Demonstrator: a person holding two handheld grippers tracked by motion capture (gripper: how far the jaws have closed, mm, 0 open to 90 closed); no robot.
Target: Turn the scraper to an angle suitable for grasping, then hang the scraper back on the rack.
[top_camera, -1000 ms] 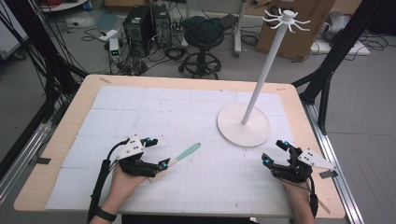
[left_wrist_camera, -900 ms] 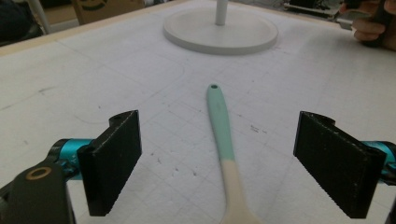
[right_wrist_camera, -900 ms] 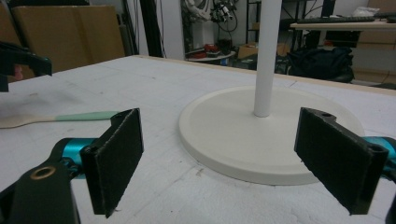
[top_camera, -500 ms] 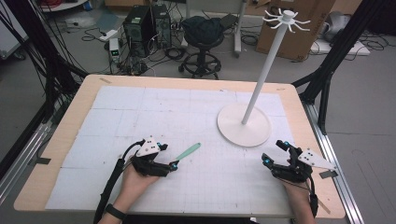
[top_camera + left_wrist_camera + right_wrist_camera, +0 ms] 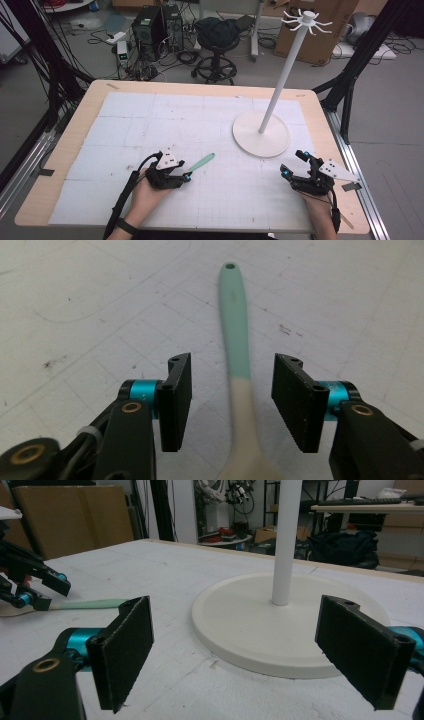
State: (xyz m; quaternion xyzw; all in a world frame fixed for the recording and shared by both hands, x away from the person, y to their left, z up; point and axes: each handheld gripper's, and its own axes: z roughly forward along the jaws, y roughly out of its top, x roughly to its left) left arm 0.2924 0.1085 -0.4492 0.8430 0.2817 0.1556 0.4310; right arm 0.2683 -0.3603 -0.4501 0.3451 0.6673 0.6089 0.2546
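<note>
Mint-and-cream plastic spoon (image 5: pixel 201 162) lies on the white gridded table mat (image 5: pixel 150 125) — left of the white round-based pole stand (image 5: pixel 261 134), well apart.

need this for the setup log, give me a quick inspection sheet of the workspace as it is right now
Surface: wooden table under a white gridded mat with faint scuffs.
Job's things: mint-handled utensil lying flat, hole at the handle tip, working end hidden; white stand with round base, tall pole and hooked top.
Clutter: nothing seen on the mat.
Grippers: left gripper open, jaws either side of the utensil, not touching; right gripper open, nothing between its jaws, facing the stand.
Cables: black cable trails along the left forearm.
Surroundings: stool, computer tower, cardboard box, loose floor cables.
</note>
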